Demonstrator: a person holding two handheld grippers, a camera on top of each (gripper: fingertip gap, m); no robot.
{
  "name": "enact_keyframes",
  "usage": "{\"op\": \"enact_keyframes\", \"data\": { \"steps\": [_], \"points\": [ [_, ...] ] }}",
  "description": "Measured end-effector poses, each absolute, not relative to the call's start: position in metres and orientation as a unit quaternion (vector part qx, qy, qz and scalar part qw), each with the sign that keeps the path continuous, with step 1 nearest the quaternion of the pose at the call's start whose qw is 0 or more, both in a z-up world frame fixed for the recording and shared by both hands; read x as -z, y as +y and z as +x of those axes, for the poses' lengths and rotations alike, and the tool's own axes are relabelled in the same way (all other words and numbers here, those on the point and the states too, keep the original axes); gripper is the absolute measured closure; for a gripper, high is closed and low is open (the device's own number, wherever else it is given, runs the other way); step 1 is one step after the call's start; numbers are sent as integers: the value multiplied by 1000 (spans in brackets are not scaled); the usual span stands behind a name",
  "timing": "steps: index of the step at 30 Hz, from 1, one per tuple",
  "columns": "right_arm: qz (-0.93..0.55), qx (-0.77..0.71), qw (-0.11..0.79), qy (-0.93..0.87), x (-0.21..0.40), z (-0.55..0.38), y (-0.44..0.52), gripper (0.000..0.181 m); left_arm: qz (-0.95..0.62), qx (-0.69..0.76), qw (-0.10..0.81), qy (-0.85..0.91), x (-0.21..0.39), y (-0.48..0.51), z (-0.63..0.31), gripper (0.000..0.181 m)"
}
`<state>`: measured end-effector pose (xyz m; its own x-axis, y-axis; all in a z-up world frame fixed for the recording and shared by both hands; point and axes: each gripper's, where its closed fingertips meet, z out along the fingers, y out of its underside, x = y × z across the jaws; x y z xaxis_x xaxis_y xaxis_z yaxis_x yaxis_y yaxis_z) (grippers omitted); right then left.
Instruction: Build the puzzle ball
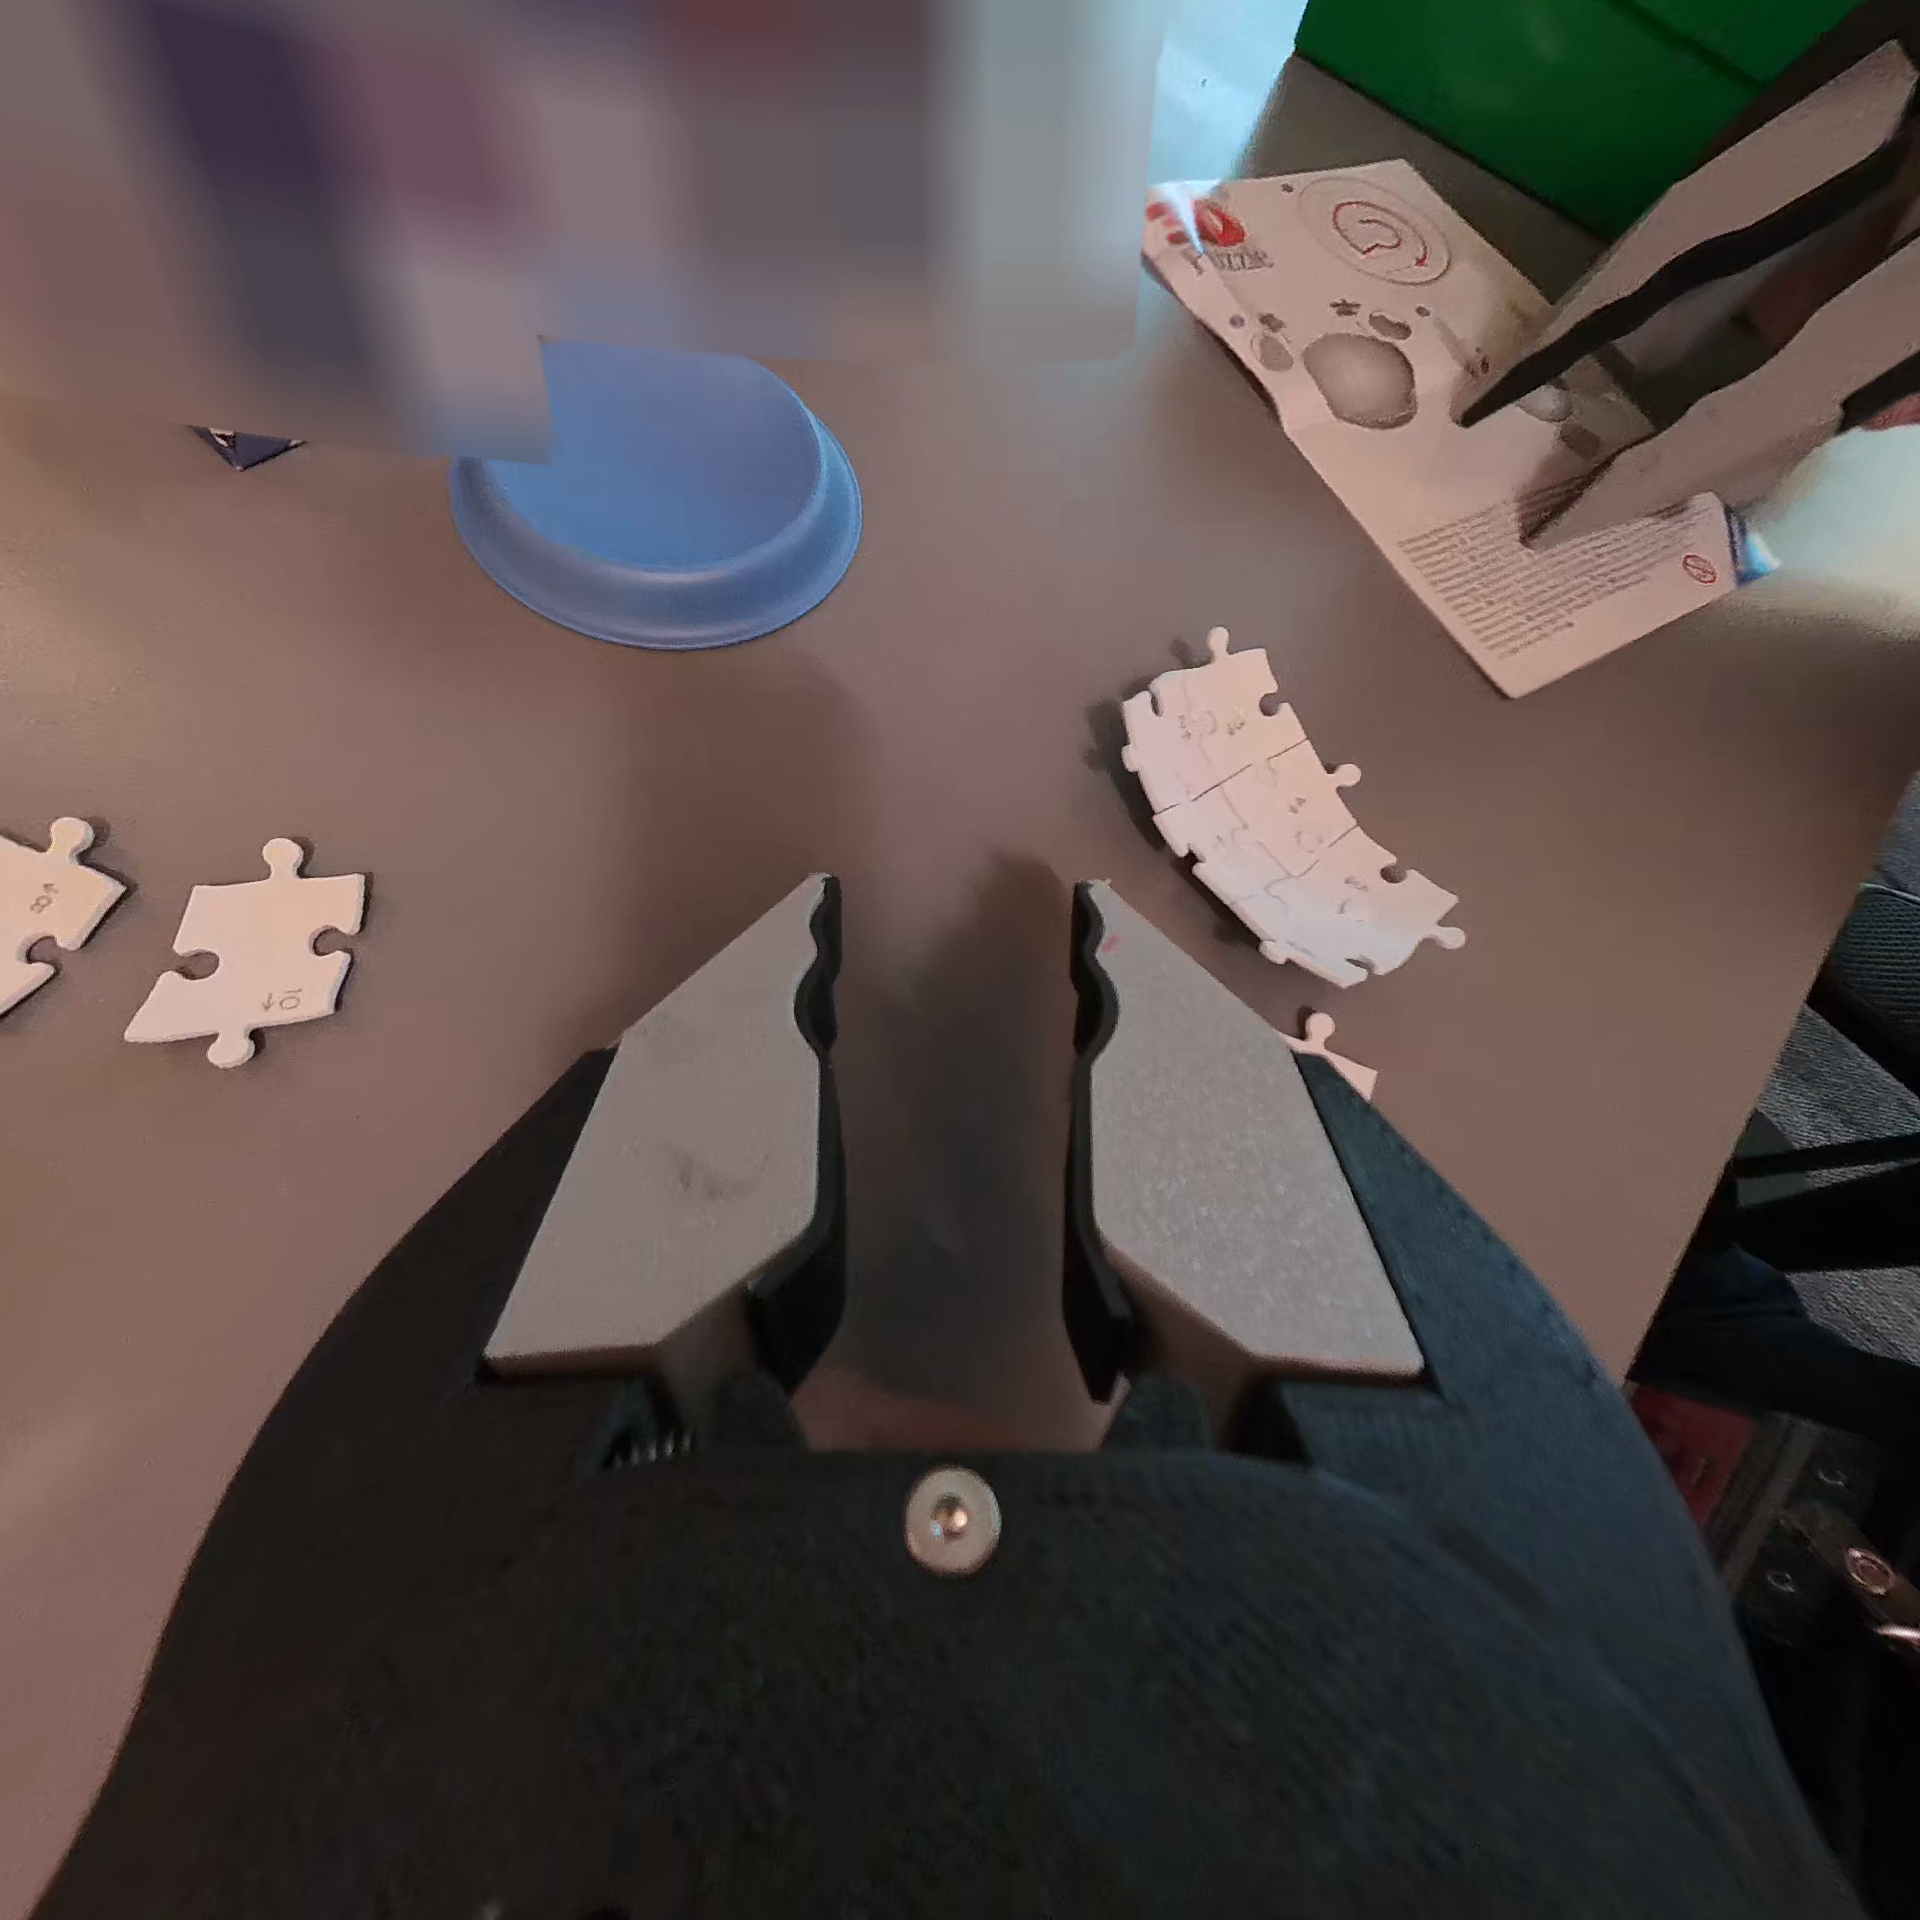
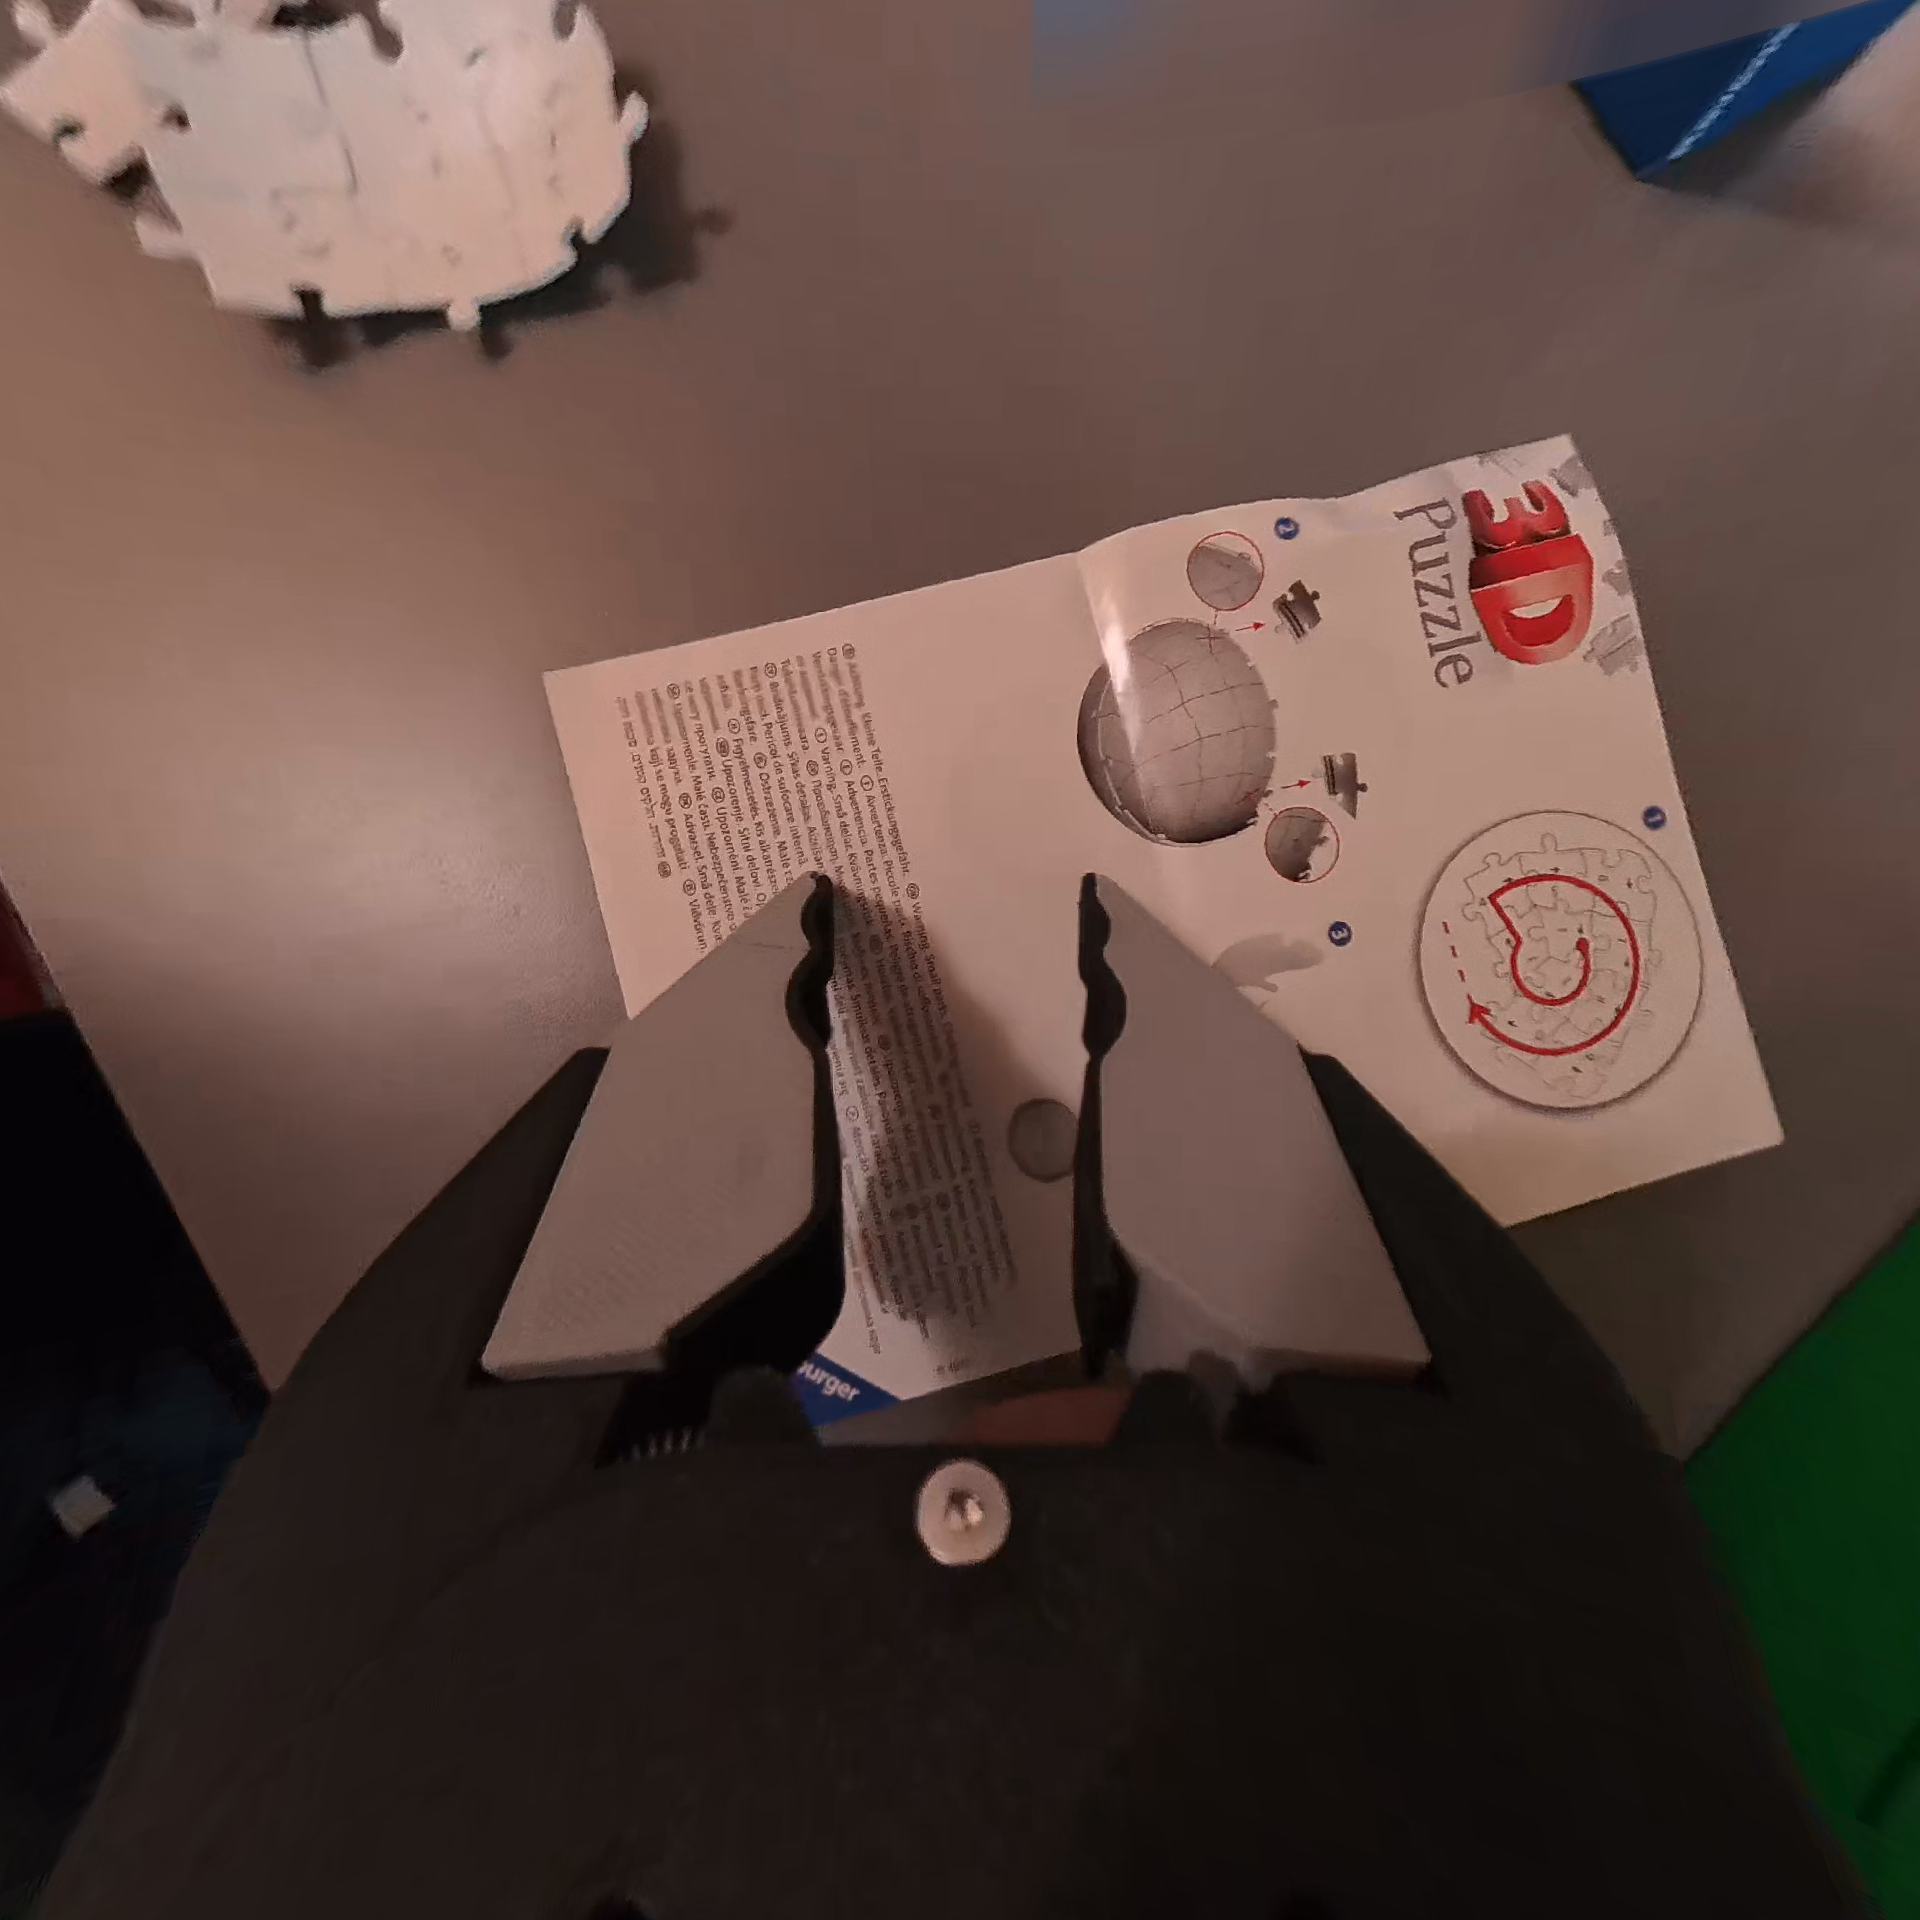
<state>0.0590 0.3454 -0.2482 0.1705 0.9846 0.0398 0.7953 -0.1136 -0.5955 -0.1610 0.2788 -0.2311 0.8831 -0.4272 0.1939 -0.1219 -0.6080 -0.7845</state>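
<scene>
Puzzle-ball's curved white assembled strip (image 1: 1283,821) lies just right of your spread, empty left gripper (image 1: 956,904), nearer than your spread right gripper (image 2: 951,899).

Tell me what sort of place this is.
Probably an office or lab desk set up for a puzzle session: a plain grey table, an unfolded instruction leaflet with loose white puzzle pieces around it, and what looks like a chair at the table's edge.

Bare grey table (image 1: 935,748) lies open ahead of my left gripper (image 1: 954,896), hemmed by the blue dish (image 1: 665,520) beyond, loose pieces (image 1: 255,951) leftward, and the joined curved strip (image 1: 1283,821) on the right.
</scene>
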Motion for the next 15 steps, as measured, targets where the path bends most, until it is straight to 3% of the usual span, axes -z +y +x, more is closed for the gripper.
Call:
{"op": "enact_keyframes", "data": {
  "steps": [2,8,15],
  "points": [
    [-718,-162,259,-625,243,58,347,125,-876,188,415,157,230,280,-160,139],
    [-693,-239,350,-582,196,9,344,134,-870,188,422,171,227,288,-158,139],
    [-659,-223,376,-612,199,-38,344,135,-860,162,446,188,220,312,-157,146]
  ]
}}
